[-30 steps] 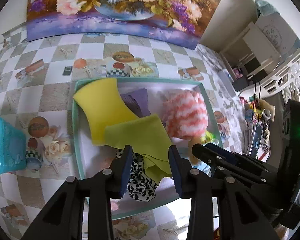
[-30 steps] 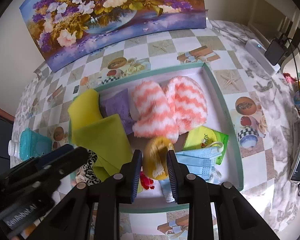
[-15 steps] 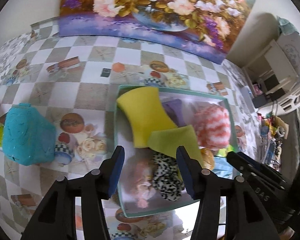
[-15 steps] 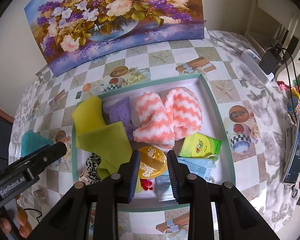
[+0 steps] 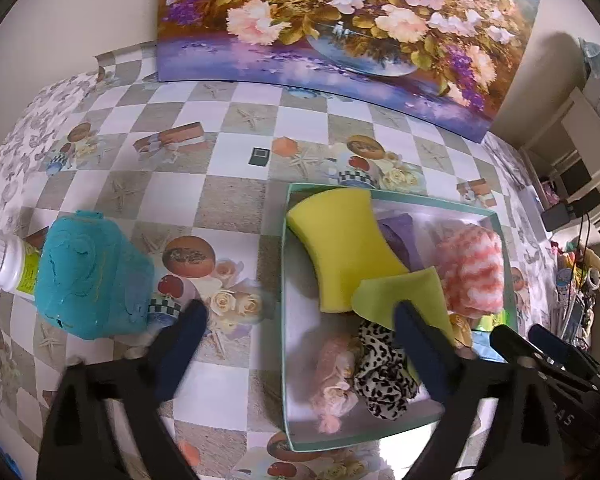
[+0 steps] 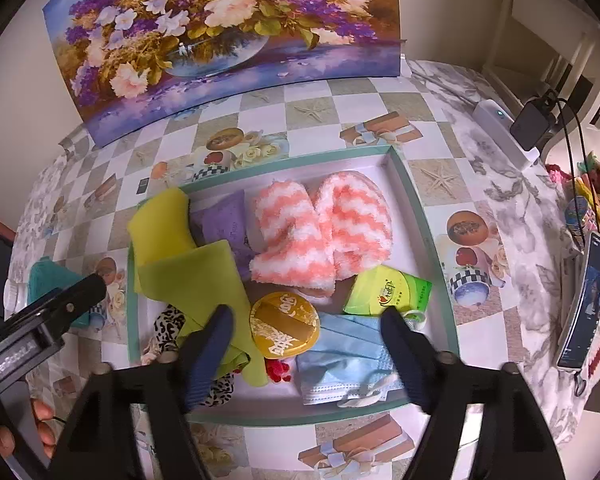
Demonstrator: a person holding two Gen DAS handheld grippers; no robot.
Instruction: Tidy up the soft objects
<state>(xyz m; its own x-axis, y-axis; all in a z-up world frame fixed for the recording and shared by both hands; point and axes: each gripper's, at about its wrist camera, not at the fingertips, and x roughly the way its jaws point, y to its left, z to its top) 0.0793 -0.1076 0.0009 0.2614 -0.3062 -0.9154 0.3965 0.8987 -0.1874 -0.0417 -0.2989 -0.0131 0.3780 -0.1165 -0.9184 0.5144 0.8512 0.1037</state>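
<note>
A teal-rimmed tray (image 6: 426,240) holds soft items: a yellow sponge (image 5: 340,240), a green cloth (image 6: 196,280), pink-and-white fuzzy socks (image 6: 324,228), a leopard scrunchie (image 5: 384,376), a pink scrunchie (image 5: 332,380) and blue face masks (image 6: 340,356). My right gripper (image 6: 306,318) hovers above the tray's near side, jaws opening wide, with a gold round tin (image 6: 284,324) lying flat below the gap, untouched. My left gripper (image 5: 300,316) straddles the tray's left rim (image 5: 285,280) from above, jaws opening, nothing held.
A teal textured object (image 5: 92,276) and a white bottle (image 5: 4,260) lie left of the tray. A green tissue pack (image 6: 388,292) and a purple cloth (image 6: 224,220) lie in the tray. A flower painting (image 6: 220,28) leans at the back. Phone and clutter sit right.
Both grippers' jaws have spread wide. The right one let go of the gold tin, which now lies flat. The left one swung left off the green cloth toward the tray's left rim.
</note>
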